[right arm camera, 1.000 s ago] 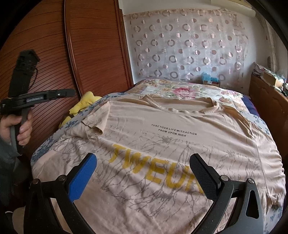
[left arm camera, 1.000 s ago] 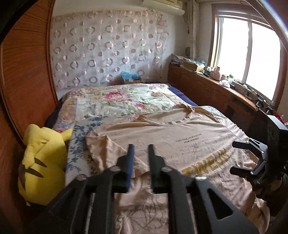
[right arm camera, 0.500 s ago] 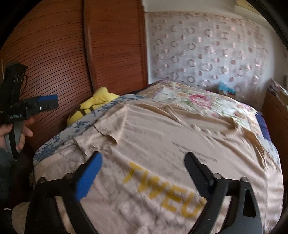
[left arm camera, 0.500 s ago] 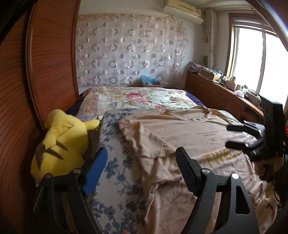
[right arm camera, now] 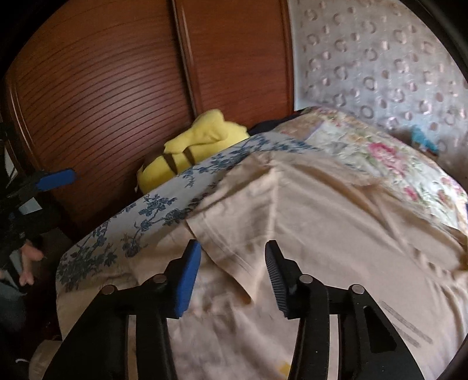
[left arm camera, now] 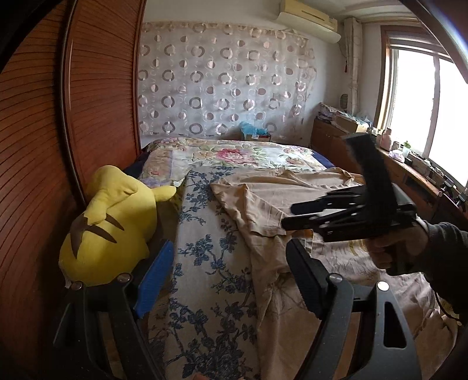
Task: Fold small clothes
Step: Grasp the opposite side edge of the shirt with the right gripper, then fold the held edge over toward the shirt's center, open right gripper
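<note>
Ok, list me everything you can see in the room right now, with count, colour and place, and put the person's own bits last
T-shirt: one, beige, spread on the bed with one sleeve folded in.
Blue-flowered sheet: one, white and blue, under the T-shirt.
Floral quilt: one, pastel with pink flowers, far end of the bed.
Plush toy: one, yellow, between bed and wardrobe.
Wardrobe: one, reddish-brown slatted wood, beside the bed.
Curtain: one, pale with ring pattern, back wall.
Air conditioner: one, cream, above the curtain.
Window: one, bright, by a cluttered wooden ledge.
Left hand-held gripper: open, over the sheet.
Right hand-held gripper: jaws just closing, sleeve hem between them, not pinched.
</note>
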`<state>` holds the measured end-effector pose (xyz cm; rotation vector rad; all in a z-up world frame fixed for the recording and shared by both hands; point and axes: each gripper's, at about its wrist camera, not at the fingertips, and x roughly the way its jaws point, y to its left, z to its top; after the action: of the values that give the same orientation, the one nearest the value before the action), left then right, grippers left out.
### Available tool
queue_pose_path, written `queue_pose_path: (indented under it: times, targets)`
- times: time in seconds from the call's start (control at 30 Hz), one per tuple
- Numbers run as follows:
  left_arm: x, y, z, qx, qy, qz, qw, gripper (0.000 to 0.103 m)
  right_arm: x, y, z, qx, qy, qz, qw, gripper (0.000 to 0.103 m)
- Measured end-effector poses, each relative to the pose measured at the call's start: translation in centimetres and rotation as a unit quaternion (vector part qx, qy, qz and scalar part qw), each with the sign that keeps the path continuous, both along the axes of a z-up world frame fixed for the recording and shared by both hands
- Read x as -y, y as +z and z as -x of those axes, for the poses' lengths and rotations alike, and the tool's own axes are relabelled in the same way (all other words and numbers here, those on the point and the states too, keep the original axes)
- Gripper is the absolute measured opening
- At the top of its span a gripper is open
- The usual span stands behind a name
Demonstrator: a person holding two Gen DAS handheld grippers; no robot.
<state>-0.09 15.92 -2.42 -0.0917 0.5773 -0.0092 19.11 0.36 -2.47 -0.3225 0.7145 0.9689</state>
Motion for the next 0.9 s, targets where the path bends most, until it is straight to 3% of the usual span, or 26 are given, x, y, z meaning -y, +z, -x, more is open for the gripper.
queue_pose_path:
  times: [0.33,0.47,0.7,0.9]
  targets:
    - [-0.8,-0.7,0.6,0.003,0.014,0.012,0.9998,0.080,-6.1,-2.6,-0.7,0.005,0.049,0.059,0.997,0.027]
    - [-0.7,-1.0,0.5,0.000,0.013,0.011,0.9999,0.080,-6.8,-2.7,-1.0,0.014,0.037,0.075,0.996,0.005]
    - [0.1,-1.4,0.4,-0.003,0.006,0.013,0.9999,0.080,-4.9,-0.8,-2.7,0.025,-0.001,0.023,0.999,0.004]
    - [1.0,-1.7,0.0,-0.008,-0.004,0.014,0.9999,0.080,-1.9,-0.5,-6.1,0.031,-0.086,0.013,0.996,0.005]
